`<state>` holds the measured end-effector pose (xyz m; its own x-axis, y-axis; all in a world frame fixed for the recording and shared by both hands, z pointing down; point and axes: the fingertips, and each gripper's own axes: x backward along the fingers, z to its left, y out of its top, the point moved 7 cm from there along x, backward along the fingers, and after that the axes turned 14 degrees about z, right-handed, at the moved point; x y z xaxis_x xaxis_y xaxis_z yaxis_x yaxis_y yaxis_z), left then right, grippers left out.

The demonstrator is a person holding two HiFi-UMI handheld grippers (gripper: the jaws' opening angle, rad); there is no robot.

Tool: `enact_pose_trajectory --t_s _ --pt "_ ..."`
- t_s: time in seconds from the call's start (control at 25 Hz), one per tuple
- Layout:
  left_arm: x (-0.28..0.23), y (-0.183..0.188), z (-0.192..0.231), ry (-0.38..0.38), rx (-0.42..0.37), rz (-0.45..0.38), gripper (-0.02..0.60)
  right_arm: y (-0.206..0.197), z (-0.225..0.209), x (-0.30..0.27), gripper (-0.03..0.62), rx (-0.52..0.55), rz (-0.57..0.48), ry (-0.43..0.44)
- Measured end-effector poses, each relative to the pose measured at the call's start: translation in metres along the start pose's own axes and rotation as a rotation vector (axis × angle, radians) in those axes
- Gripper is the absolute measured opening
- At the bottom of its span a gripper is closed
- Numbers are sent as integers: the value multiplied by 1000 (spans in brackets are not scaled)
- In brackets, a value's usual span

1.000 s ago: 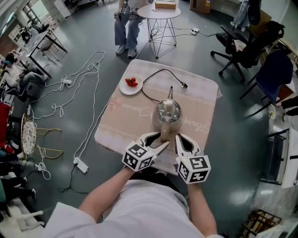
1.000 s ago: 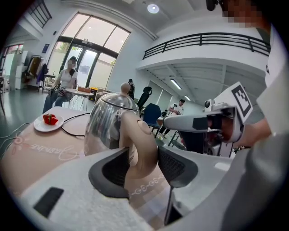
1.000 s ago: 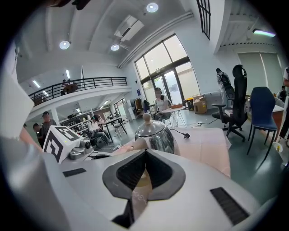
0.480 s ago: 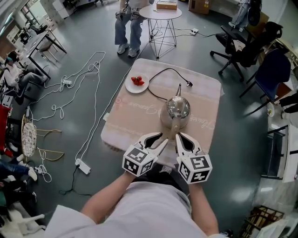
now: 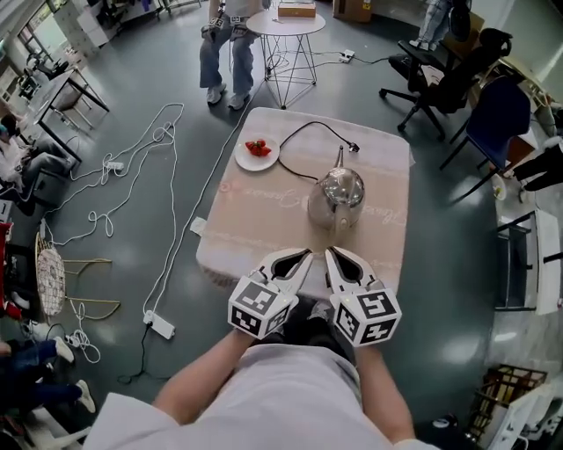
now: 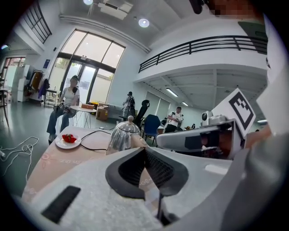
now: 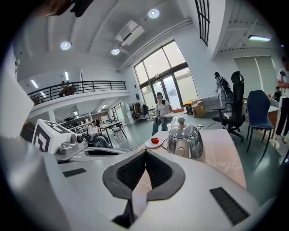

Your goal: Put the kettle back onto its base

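A shiny steel kettle (image 5: 337, 198) stands upright on the beige-clothed table (image 5: 255, 224), spout pointing away from me. Whatever is under it is hidden, but a black cord (image 5: 295, 141) runs out from beneath it to a loose plug (image 5: 354, 147). Both grippers hover side by side at the table's near edge, a short way back from the kettle. My left gripper (image 5: 307, 256) is shut with nothing in it, and my right gripper (image 5: 328, 253) is shut and empty too. The kettle (image 6: 121, 135) shows beyond the closed left jaws, and the kettle (image 7: 184, 140) also stands ahead of the right ones.
A white plate of strawberries (image 5: 257, 151) sits at the table's far left corner. Beyond the table are a small round table (image 5: 284, 22) and a seated person (image 5: 220, 44). Office chairs (image 5: 444, 70) stand at the right. Loose cables (image 5: 141, 149) and a power strip (image 5: 158, 325) lie on the floor at the left.
Both grippers have drawn back from the kettle's handle towards me and risen a little. The kettle stays standing on the table.
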<state>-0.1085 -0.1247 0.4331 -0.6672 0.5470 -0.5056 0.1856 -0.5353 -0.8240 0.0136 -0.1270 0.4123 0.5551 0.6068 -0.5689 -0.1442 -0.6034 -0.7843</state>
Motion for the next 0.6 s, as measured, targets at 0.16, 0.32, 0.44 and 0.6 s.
enact_pose_trajectory --t_s 0.16,0.32,0.44,0.6 --pt "12 0 -2 -44 -23 -6 6 -2 15 5 4 0 -2 -31" --pt "20 -3 -3 -62 -15 -1 6 -8 24 9 4 -10 -6 -60" --pt "24 -3 -3 -71 -24 0 5 -10 30 9 4 -18 -11 -69" --pt "29 -2 -5 -81 -35 -2 5 -11 37 10 4 -19 -17 -77"
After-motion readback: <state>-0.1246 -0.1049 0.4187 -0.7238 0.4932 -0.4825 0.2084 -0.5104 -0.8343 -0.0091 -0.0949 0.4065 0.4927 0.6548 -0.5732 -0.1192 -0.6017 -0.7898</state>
